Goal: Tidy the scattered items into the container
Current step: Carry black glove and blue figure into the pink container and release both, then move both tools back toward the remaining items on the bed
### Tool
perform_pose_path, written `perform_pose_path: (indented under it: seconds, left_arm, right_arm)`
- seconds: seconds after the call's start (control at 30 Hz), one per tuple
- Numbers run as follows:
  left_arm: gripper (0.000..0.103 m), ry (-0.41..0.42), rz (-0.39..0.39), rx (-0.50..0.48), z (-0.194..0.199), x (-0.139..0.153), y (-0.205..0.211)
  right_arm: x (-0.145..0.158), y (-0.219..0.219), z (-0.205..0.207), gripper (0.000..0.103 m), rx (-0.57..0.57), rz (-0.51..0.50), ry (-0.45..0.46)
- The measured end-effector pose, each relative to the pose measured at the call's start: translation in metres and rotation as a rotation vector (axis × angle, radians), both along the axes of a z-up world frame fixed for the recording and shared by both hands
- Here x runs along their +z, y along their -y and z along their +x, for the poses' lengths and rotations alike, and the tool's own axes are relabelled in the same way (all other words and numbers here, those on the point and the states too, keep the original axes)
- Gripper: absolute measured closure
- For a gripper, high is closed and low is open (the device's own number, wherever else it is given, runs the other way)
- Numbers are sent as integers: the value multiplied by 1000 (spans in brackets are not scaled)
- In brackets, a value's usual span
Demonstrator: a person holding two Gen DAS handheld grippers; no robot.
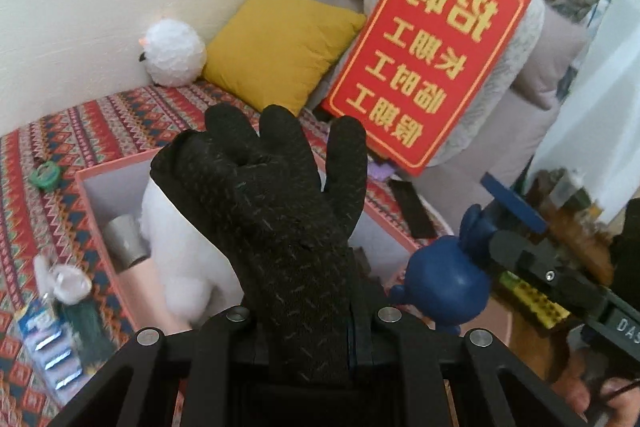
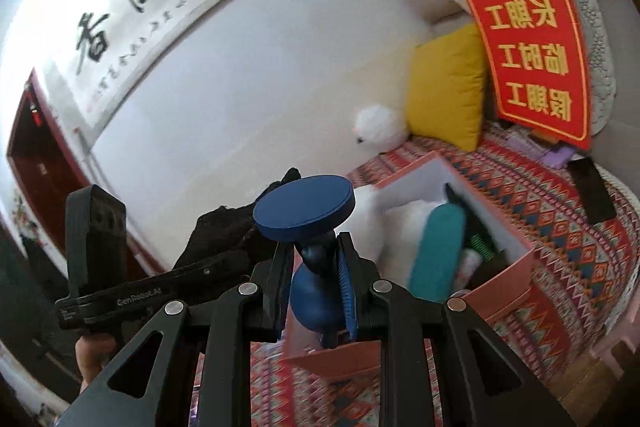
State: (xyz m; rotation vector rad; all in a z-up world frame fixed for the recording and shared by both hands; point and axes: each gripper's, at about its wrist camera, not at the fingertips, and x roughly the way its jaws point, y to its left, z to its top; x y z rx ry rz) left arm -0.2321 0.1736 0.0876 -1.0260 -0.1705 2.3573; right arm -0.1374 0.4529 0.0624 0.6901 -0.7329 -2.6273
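L tongs (image 1: 308, 311) clenched on a black glove (image 1: 272, 211), held up above the pink box (image 1: 100, 183). R tongs (image 2: 314, 283) clenched on a blue figurine (image 2: 316, 299) w/ a flat round disc on top, just beside the box's near corner. Box sits on a patterned cloth (image 1: 80, 131); inside: white plush (image 1: 180, 251), grey cylinder (image 1: 124, 239), teal item (image 2: 438, 251). Battery pack (image 1: 52, 347) lies on the cloth outside the box.
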Motion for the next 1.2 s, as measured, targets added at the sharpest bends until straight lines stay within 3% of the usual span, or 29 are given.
perform_pose_path:
  seconds: [0.07, 0.13, 0.2, 0.27, 0.3, 0.33, 0.37, 0.57, 0.9, 1.2]
  left_arm:
    - [81, 23, -10, 10, -19, -11, -9]
    - [69, 34, -27, 39, -33, -22, -13]
    - [35, 65, -33, 65, -46, -32, -12]
    - [24, 62, -18, 91, -50, -36, -5]
    - [21, 49, -20, 104, -50, -34, -1]
    - [20, 36, -22, 116, -49, -32, 4]
    - [18, 22, -24, 128, -48, -31, 8]
    - [12, 7, 18, 199, -39, -25, 37]
    - [11, 71, 43, 254, 10, -49, 83]
    - [9, -18, -31, 451, 94, -22, 215]
  right_arm:
    - [-6, -3, -15, 80, -15, 5, 25]
    - [-19, -10, -39, 79, 3, 22, 74]
    - [-36, -10, -67, 76, 32, 37, 182]
    - [-45, -11, -78, 62, 16, 28, 212]
    - [-45, -10, -78, 37, 6, 27, 199]
    - [-44, -9, -77, 23, 0, 27, 184]
    - [-43, -8, -76, 21, -5, 27, 167]
    - [-46, 4, -74, 21, 20, -17, 170]
    - [-48, 51, -44, 19, 96, 37, 184]
    - [-36, 136, -33, 18, 228, 127, 161]
